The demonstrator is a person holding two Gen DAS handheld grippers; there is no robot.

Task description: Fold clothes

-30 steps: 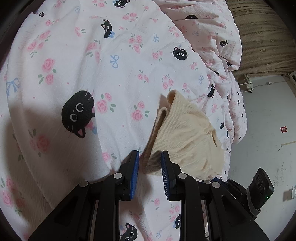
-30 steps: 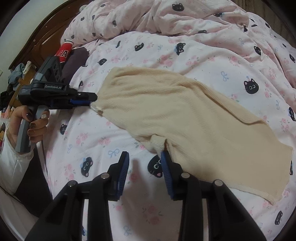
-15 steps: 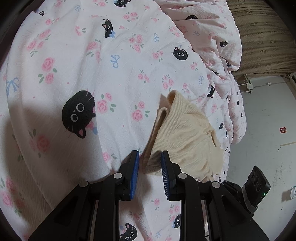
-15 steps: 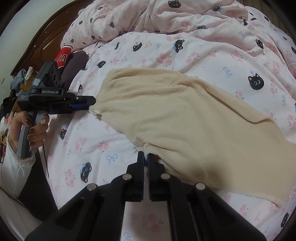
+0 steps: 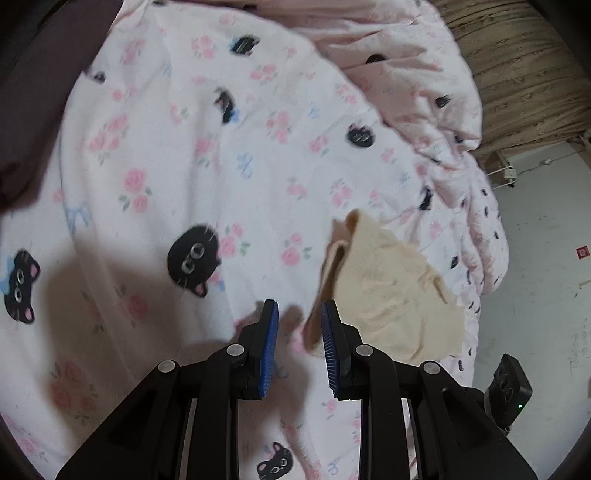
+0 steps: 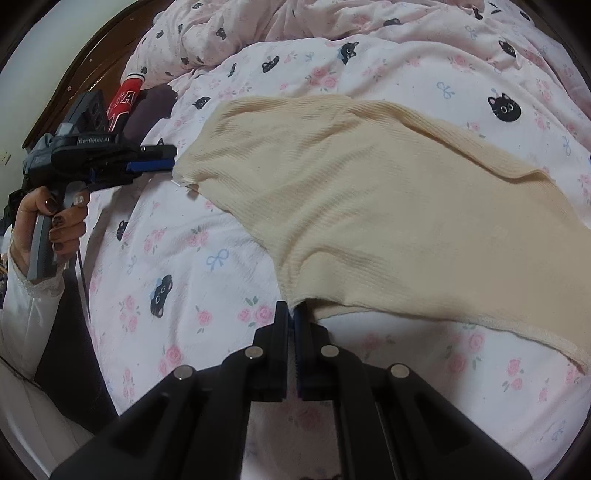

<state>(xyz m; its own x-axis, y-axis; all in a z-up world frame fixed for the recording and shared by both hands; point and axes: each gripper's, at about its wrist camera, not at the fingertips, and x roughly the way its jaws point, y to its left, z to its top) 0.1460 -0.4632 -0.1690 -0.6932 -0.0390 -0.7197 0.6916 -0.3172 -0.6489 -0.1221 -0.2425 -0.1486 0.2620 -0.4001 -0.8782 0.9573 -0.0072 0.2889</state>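
A cream ribbed garment (image 6: 369,206) lies spread on the pink cat-print duvet (image 6: 207,258). My right gripper (image 6: 292,314) is shut on its near edge. My left gripper (image 5: 299,317) is open, its blue pads (image 5: 271,332) apart; the garment's corner (image 5: 380,291) lies just right of its right finger, touching or just beside that pad. In the right wrist view the left gripper (image 6: 162,162) sits at the garment's far left corner, held by a hand.
A bunched-up part of the duvet (image 6: 295,22) lies at the back. A red item (image 6: 125,99) and dark cloth (image 6: 151,107) sit by the wooden headboard (image 6: 74,85). The bed's edge and floor (image 5: 539,280) show at the right in the left wrist view.
My right gripper closed on the garment's near edge and lifted it slightly. My left gripper shifted left, so the garment's corner now lies beside its right finger, not between the pads.
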